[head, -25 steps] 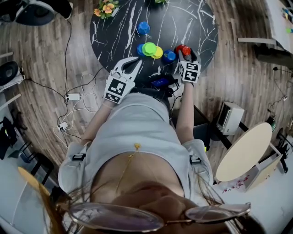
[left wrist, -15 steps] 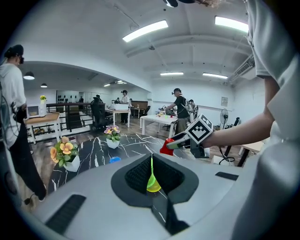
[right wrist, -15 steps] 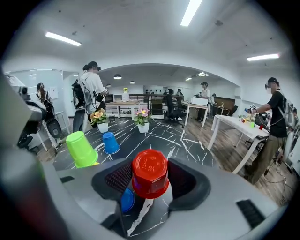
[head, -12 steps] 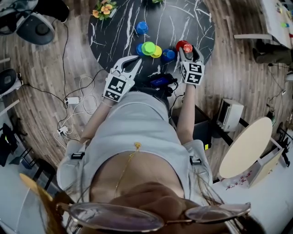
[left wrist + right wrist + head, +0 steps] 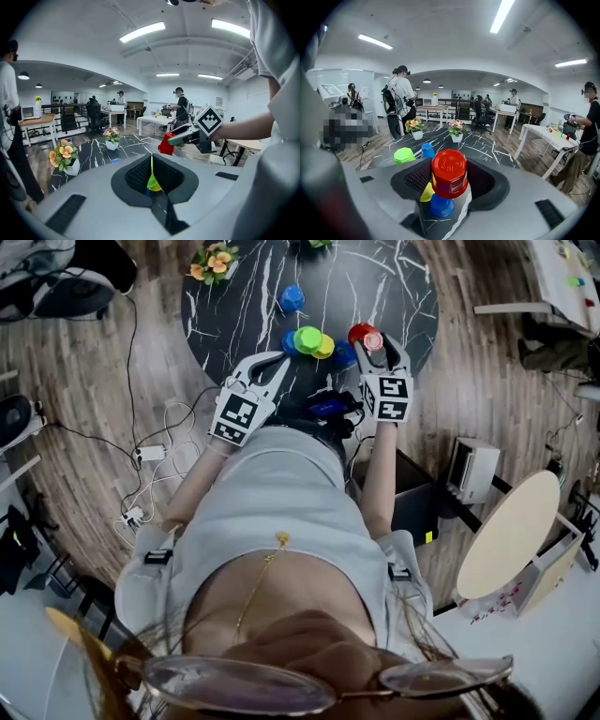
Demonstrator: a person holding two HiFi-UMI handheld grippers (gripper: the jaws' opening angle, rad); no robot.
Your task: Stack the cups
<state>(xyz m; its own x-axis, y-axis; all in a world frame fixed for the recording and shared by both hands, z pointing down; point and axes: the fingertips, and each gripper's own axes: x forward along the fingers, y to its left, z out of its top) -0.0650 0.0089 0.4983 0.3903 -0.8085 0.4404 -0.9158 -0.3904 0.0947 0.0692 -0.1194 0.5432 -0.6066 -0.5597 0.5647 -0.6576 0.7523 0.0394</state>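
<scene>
Two grippers at table (image 5: 412, 296) rim, right gripper (image 5: 450, 182) just widening yet clasping red cup (image 5: 449, 168) above blue cup (image 5: 441, 205), left gripper (image 5: 151, 173) clenched empty.

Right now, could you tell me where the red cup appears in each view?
Head view: red cup near the top, right of centre.
Left gripper view: red cup right of centre, just below mid-height.
Right gripper view: red cup in the centre, below mid-height.
Shared landmark: the black marble table.
</scene>
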